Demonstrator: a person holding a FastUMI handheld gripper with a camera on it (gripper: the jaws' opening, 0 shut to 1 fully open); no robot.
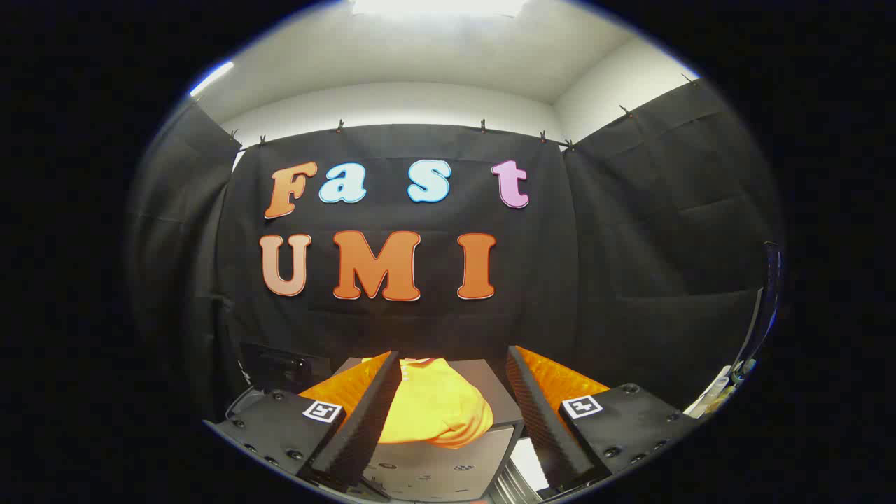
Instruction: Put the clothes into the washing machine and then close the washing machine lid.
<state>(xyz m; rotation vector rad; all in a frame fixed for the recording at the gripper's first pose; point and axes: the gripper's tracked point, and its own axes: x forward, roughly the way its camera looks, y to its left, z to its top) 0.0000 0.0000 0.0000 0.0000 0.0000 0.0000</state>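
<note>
While the claw (448,413) hangs with its two fingers spread wide apart and pressing on nothing, the yellow garment (437,409) lies in the gap between them, a little ahead of the fingertips (381,392). That garment is a soft, rumpled heap resting on top of a dark box-like stand (500,413), and its lower edge droops over the stand's front lip. A thin pale stripe shows along the garment's far edge. The stand's flat dark top shows bare to the right of the garment, and its lighter grey front panel drops away just below the garment's hanging hem. Neither finger touches the cloth; the left finger sits close beside the garment's left side, while the right finger stands well apart from it, with bare stand top between. Behind the garment hangs the black cloth wall (630,266), clipped up along its top edge, with a white wall and ceiling (420,70) above it. Far off to the garment's right, a curved clear rim and some pale objects show, too blurred to identify.
</note>
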